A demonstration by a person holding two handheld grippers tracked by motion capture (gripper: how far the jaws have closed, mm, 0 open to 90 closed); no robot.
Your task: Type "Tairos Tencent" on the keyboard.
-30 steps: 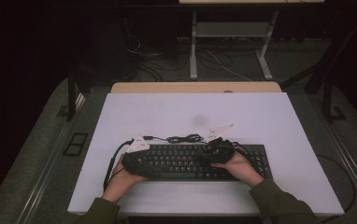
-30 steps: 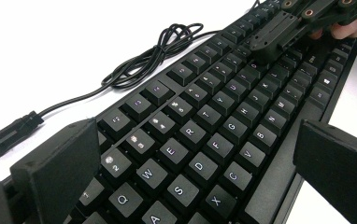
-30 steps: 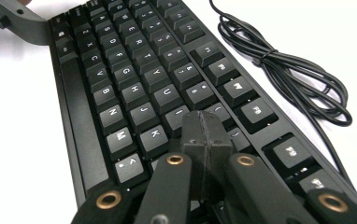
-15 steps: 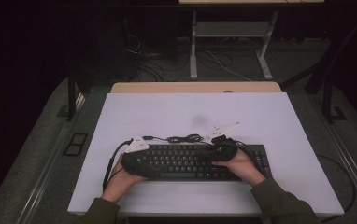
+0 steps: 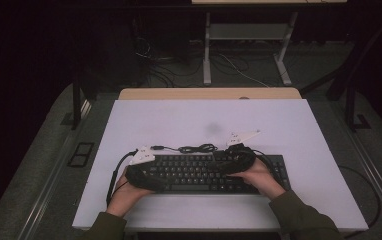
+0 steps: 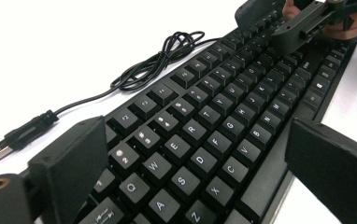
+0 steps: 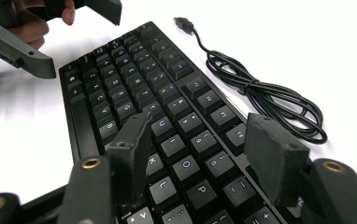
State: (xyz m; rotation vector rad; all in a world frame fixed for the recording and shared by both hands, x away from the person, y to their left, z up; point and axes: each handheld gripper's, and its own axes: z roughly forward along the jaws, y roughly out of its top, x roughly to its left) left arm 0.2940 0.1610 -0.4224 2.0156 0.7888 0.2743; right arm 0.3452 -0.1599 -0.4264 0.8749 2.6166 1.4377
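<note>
Dark room, white table [image 5: 289, 125]

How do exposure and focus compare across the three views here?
High view: dim, dark surround, keyboard legends unreadable. Left gripper view: table blown out white, near jaws soft. Right gripper view: bright too, cable sharp, near jaws blurred.

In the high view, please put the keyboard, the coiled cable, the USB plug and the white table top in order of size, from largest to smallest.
1. White table top
2. Keyboard
3. Coiled cable
4. USB plug, a tiny tip at the cable's end
</note>
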